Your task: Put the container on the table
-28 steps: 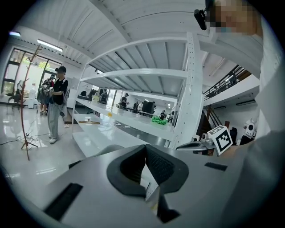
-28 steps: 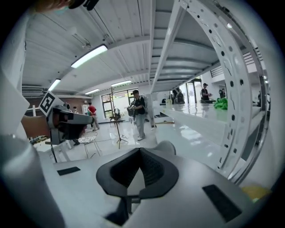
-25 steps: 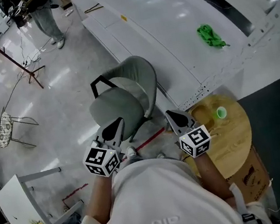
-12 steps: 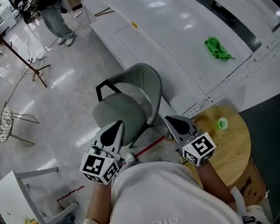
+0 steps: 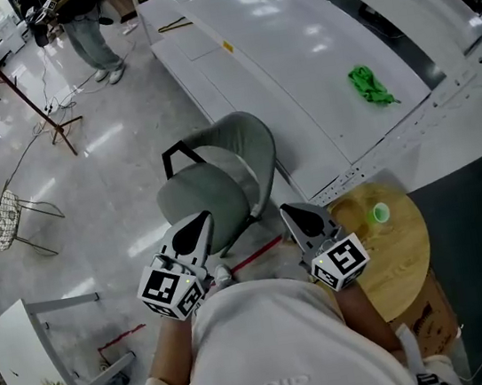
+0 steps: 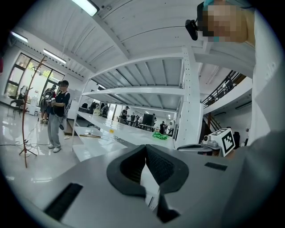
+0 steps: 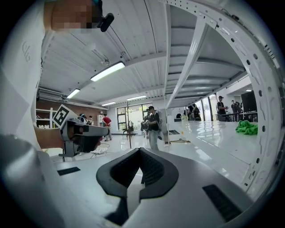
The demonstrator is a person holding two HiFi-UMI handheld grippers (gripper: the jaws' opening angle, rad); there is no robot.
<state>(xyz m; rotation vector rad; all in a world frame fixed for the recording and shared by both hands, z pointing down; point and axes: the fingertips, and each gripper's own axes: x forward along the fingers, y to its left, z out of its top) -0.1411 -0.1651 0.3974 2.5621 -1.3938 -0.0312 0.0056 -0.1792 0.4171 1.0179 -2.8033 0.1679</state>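
White table (image 5: 283, 55) (green cloth (image 5: 372, 87) atop) spans ahead; left claw (image 5: 199, 222), right claw (image 5: 293, 213) closed.

Long white table (image 5: 292, 54) runs across the upper right of my head view with a green cloth (image 5: 372, 87) on it, round wooden table (image 5: 406, 248) at lower right carries a small green container (image 5: 380, 212), glossy floor (image 5: 106, 189) at left bears a grey chair (image 5: 221, 177) and a wire rack (image 5: 3, 223).
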